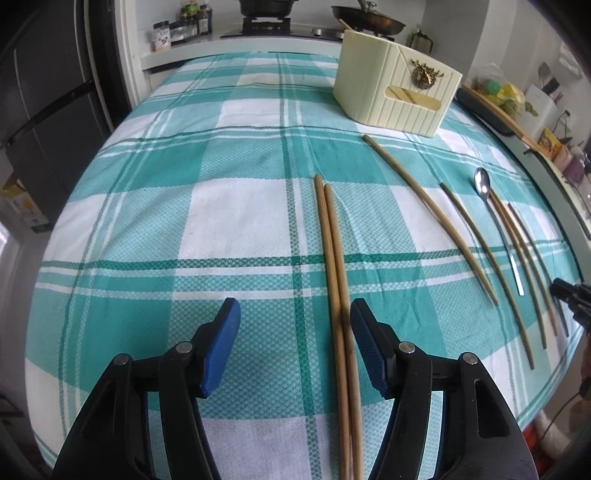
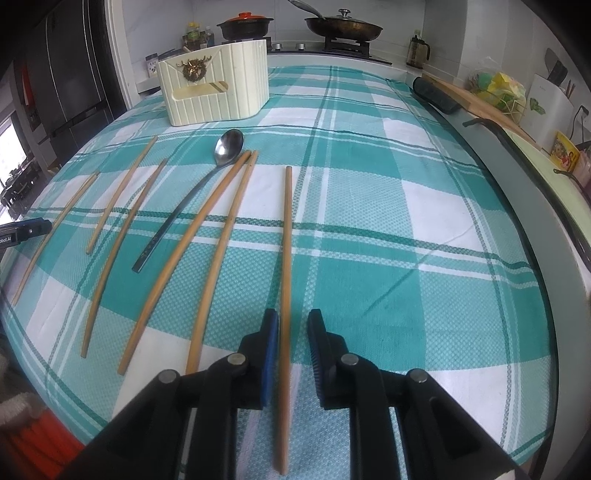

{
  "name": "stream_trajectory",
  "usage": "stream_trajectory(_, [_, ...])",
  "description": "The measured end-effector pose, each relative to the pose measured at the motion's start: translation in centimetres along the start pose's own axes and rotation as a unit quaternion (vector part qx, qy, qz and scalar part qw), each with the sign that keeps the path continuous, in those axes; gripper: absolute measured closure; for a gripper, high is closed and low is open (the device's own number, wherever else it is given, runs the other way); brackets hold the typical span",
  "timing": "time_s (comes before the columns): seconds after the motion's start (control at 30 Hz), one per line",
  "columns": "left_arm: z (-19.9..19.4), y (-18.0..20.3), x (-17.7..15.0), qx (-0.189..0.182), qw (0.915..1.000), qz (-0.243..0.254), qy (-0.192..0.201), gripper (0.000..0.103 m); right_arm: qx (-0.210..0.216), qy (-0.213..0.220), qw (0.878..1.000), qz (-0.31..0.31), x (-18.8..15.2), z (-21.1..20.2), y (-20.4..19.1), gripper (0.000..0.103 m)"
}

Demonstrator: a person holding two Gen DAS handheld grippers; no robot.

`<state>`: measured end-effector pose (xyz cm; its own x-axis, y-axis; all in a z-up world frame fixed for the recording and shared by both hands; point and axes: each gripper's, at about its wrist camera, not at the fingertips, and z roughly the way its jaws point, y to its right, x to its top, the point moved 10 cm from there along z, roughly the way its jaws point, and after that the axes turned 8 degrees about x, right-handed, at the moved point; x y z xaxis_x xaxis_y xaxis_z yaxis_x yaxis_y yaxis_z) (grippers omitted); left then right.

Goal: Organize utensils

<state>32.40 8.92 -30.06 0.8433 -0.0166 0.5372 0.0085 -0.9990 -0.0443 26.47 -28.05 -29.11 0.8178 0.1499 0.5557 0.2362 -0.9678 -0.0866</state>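
Note:
Several wooden chopsticks and one metal spoon [image 2: 229, 144] lie on a teal checked tablecloth [image 2: 369, 206]. A cream utensil holder [image 2: 218, 88] stands at the far side; it also shows in the left wrist view [image 1: 397, 86]. My left gripper [image 1: 295, 317] is open, with a pair of chopsticks [image 1: 332, 258] lying between its jaws, close to the right finger. My right gripper [image 2: 293, 325] is open around a single chopstick [image 2: 286, 236] that lies on the cloth between its jaws. The spoon also shows in the left wrist view [image 1: 482, 181].
A stove with a pan [image 2: 343, 24] and a pot [image 2: 245, 26] stands behind the table. A fridge [image 2: 66, 74] is at the left. A dark rolled item [image 2: 436, 94] and a wooden board [image 2: 491, 107] lie along the right edge.

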Motion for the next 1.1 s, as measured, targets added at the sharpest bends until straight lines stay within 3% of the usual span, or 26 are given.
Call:
stream_trajectory(0.43, [1.5,0.9,0.9,0.029,0.9984,0.047,-0.013,0.033,0.001,-0.002,1.0,0.0,0.1,0.1,0.1,0.085])
stream_trajectory(0.63, [0.4,0.8,1.7,-0.03,0.9995,0.008,-0.008,0.034,0.0,-0.011,1.0,-0.006,0.5,0.3,0.1,0.085])
stream_trajectory(0.77, [1.2,0.0,1.7,0.002,0.9999,0.006,-0.012,0.034,0.003,-0.008,1.0,-0.003,0.5,0.3,0.1,0.085])
stream_trajectory(1.1, [1.6,-0.2,1.8,0.003,0.9997,0.017,-0.017,0.034,0.008,-0.004,1.0,0.004,0.7,0.4,0.3,0.085])
